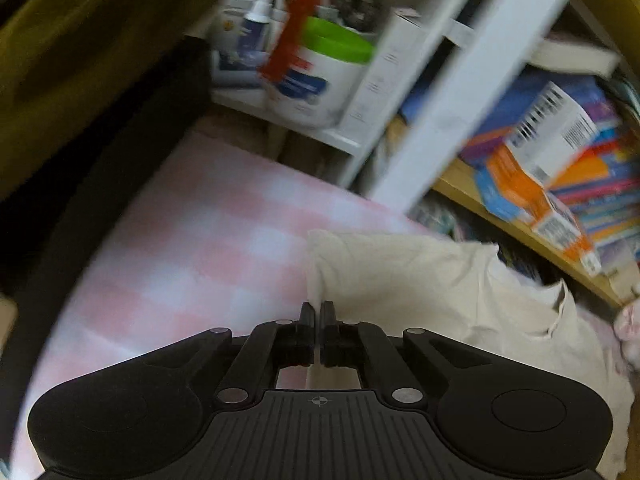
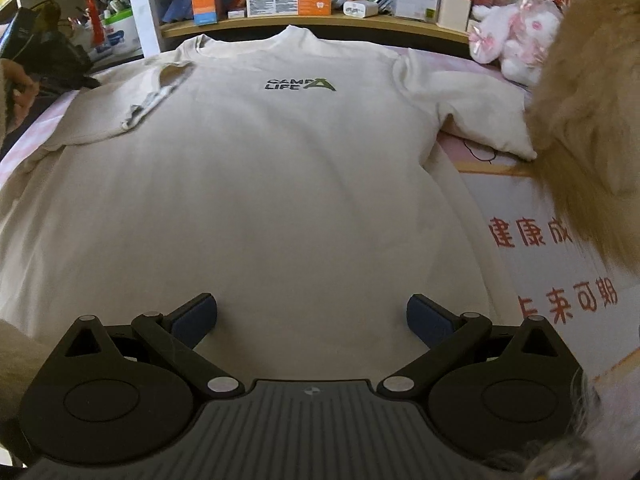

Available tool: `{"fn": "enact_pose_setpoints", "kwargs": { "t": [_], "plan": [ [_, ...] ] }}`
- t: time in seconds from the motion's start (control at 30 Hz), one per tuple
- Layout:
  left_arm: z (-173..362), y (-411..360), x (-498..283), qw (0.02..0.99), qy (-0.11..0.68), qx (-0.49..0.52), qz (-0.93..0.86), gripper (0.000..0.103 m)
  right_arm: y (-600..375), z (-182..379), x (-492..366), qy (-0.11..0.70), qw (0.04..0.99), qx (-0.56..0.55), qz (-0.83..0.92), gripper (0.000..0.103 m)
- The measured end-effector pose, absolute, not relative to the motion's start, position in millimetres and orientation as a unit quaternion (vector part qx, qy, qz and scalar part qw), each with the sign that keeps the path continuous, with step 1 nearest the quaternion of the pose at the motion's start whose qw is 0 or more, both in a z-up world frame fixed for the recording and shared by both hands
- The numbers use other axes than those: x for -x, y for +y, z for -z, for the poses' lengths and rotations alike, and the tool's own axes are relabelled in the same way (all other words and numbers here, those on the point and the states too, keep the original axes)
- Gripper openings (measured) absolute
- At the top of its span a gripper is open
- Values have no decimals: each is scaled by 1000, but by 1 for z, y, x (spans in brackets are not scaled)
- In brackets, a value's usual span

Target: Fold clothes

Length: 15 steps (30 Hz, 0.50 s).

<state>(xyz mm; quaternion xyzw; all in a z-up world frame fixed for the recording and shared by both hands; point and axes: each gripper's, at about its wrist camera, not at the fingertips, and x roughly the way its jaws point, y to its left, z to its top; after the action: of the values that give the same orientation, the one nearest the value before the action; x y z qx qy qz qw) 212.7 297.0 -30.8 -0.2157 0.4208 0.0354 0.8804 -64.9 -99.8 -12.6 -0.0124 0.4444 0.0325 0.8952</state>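
1. The left tongs (image 1: 318,312) were pressed together, and the edge of the cream T-shirt (image 2: 280,184) ran right between their tips, so they seemed to pinch the left sleeve; the picture there was blurred.
2. In the right wrist view, the T-shirt lay face up on the pink checked bed sheet (image 1: 192,248), with the collar toward the bookshelf (image 2: 320,28) and the small printed logo (image 2: 300,85) on the chest.
3. Its left sleeve (image 2: 120,104) was already turned a little inward and showed a grey strip, while the right sleeve (image 2: 480,120) was spread out flat.
4. The right tongs (image 2: 312,316) were spread wide above the lower part of the shirt and held nothing.
5. At the right edge stood a pink soft toy (image 2: 516,40) and something brown and furry (image 2: 592,120).
6. I judge the shirt to be light, soft and limp. It would sag and wrinkle if lifted at one point, so it is better to take hold at the shoulder seam and the hem corner together.
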Motion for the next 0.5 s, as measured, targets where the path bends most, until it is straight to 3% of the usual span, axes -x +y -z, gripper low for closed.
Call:
{"fn": "enact_pose_setpoints", "kwargs": {
  "t": [0.3, 0.33, 0.5],
  "plan": [
    [38, 294, -223, 889, 418, 183, -50, 3, -83, 14, 71, 446, 893, 19, -47, 102],
    [39, 293, -221, 891, 412, 180, -58, 8, -81, 13, 71, 446, 893, 20, -47, 102],
    [41, 297, -198, 892, 399, 207, -44, 13, -77, 14, 74, 447, 893, 19, -47, 102]
  ]
}}
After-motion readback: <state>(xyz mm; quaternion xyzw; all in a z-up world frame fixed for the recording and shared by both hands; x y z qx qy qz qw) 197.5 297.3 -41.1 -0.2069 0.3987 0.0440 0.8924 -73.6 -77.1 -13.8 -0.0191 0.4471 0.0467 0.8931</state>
